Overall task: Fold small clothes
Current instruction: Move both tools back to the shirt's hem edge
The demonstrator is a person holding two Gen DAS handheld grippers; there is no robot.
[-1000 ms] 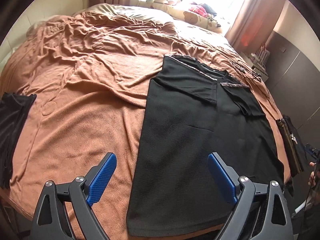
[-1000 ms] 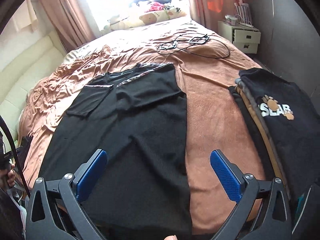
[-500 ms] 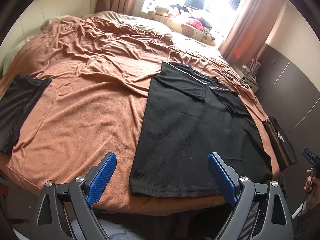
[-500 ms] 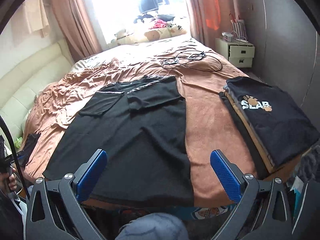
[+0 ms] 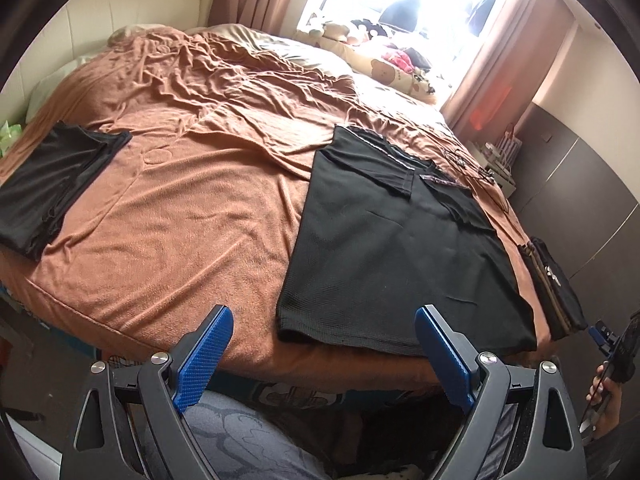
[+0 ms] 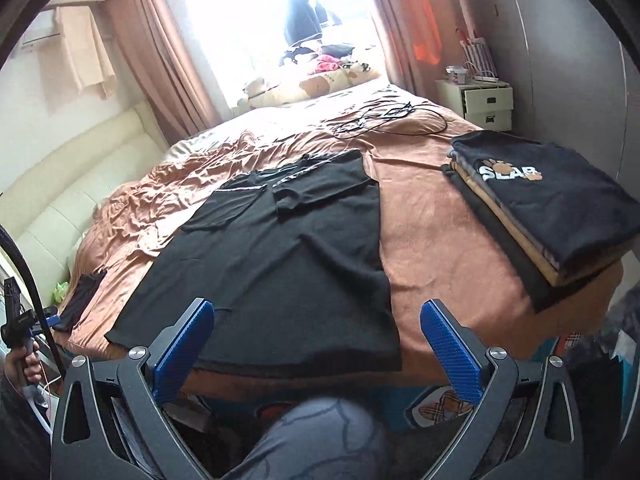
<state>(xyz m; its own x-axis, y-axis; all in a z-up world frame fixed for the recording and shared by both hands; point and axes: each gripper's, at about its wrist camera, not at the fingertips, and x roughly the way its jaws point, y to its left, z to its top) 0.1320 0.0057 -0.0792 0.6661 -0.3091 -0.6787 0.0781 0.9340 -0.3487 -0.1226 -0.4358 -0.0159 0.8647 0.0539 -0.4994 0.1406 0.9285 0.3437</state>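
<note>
Black and flat, the t-shirt (image 5: 396,248) lies on the brown bedspread (image 5: 192,216), both sleeves folded in over its chest. Since half a second ago both cameras have pulled further back and up from the bed: the shirt sits smaller and higher in each view, the mattress edge now shows beneath its hem, and the person's grey patterned trouser leg (image 6: 320,436) fills more of the foreground. The shirt itself has not shifted.

No boxes or baskets show. The nearest thing to storage is the pile of folded clothes (image 6: 548,216) at about 2 o'clock from the right gripper (image 6: 320,348), its top garment printed with white letters. A second folded black garment (image 5: 52,188) rests at about 10 o'clock from the left gripper (image 5: 320,352).

The shirt's long axis runs away from the cameras, collar toward 12 o'clock near the window (image 6: 264,20), hem at the near bed edge.

Both grippers hang off the bed, jaws spread wide, holding nothing.
</note>
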